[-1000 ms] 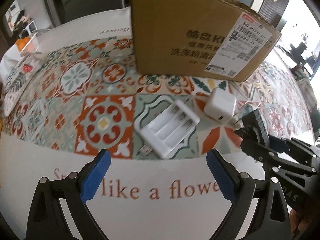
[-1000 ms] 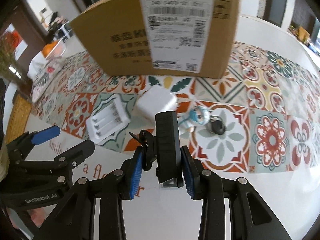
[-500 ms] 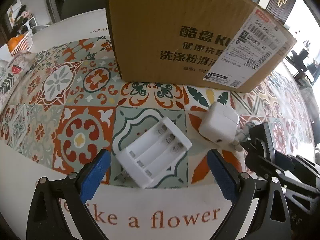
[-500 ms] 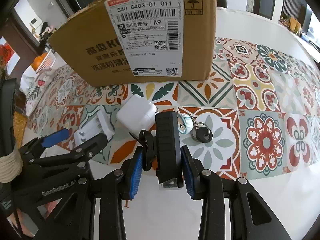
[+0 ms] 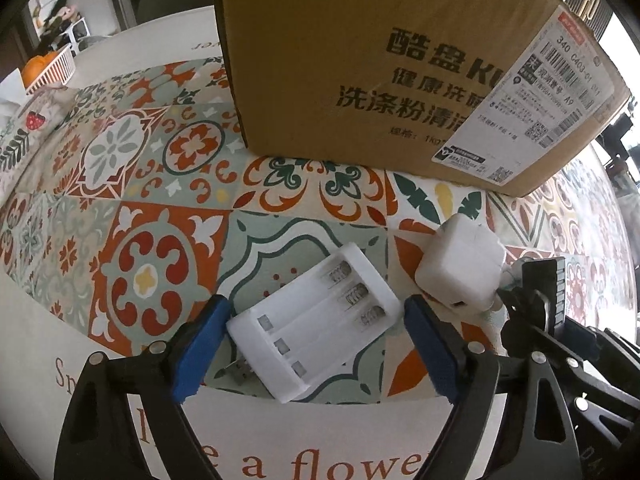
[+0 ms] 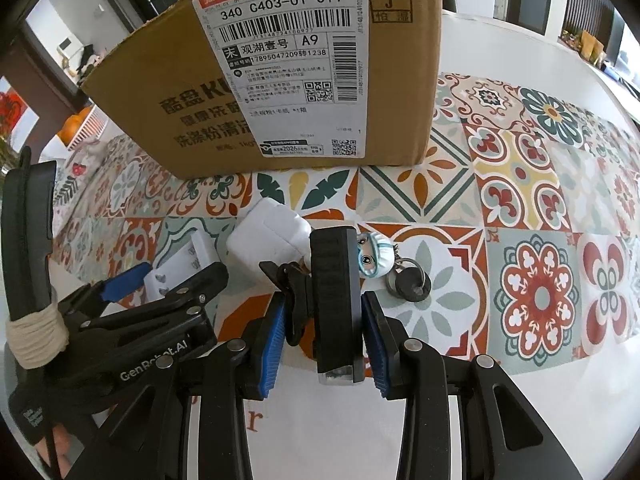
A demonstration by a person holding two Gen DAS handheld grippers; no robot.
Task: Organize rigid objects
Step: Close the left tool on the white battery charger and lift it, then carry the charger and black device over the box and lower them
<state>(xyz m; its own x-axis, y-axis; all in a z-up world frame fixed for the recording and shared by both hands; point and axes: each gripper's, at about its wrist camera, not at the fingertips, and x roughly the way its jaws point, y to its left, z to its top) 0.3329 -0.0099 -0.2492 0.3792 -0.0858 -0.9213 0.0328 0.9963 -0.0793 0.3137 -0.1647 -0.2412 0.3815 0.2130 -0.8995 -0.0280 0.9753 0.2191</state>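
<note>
Both tongs sit low over the patterned tablecloth [image 5: 152, 184]. Left tongs [image 5: 314, 344] gape wide, blue pads on either side of a white battery holder [image 5: 316, 328] lying flat with three bare slots, not clamped. Right tongs [image 6: 323, 320] grip a black clip-like block [image 6: 334, 300] upright between the pads. Just beside the holder lies a white charger cube [image 5: 460, 270]; near it a small masked figure keychain [image 6: 374, 256] with a black key [image 6: 410, 284]. Behind stands a cardboard box [image 6: 400, 92], its label reading "340 C403-01 011", "A9", "17895047209转1238". Printed on the cloth edge: "e a flowe". The left tool reads "GenRobot.AI".
</note>
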